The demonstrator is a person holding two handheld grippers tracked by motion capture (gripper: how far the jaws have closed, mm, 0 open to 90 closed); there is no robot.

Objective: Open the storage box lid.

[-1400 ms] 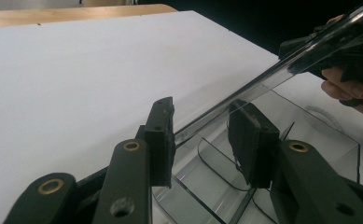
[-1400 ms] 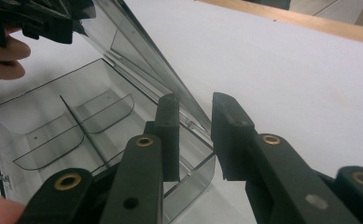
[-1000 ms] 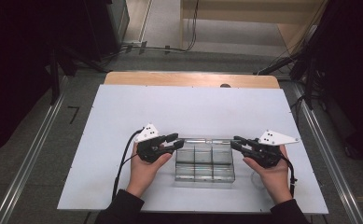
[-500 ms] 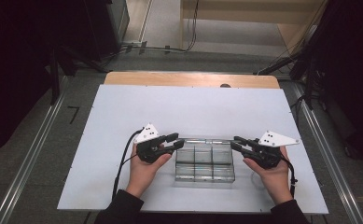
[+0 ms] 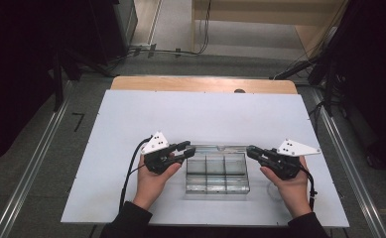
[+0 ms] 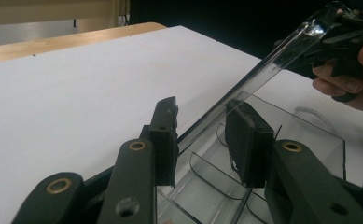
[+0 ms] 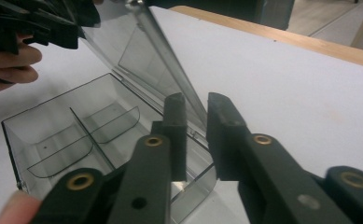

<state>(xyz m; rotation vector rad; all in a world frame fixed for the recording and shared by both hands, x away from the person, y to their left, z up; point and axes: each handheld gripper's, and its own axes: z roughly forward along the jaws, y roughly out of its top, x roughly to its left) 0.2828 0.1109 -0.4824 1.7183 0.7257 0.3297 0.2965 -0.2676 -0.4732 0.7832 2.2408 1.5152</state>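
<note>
A clear plastic box (image 5: 218, 174) with several empty compartments lies on the white table, its hinged lid (image 5: 220, 148) raised along the far side. My left gripper (image 5: 186, 149) is at the lid's left end and my right gripper (image 5: 252, 151) at its right end. In the left gripper view the lid (image 6: 272, 65) runs through the gap of my left gripper (image 6: 202, 135), clear of one pad. In the right gripper view the lid (image 7: 142, 51) passes between my right gripper (image 7: 197, 126), whose gap is narrow. Both pairs of jaws have just been closing around the lid edge.
The white board (image 5: 131, 124) covers the table, with a wooden strip (image 5: 200, 84) along its far edge. Black cables trail from both grippers toward the near edge. Dark equipment and metal rails flank the table on both sides.
</note>
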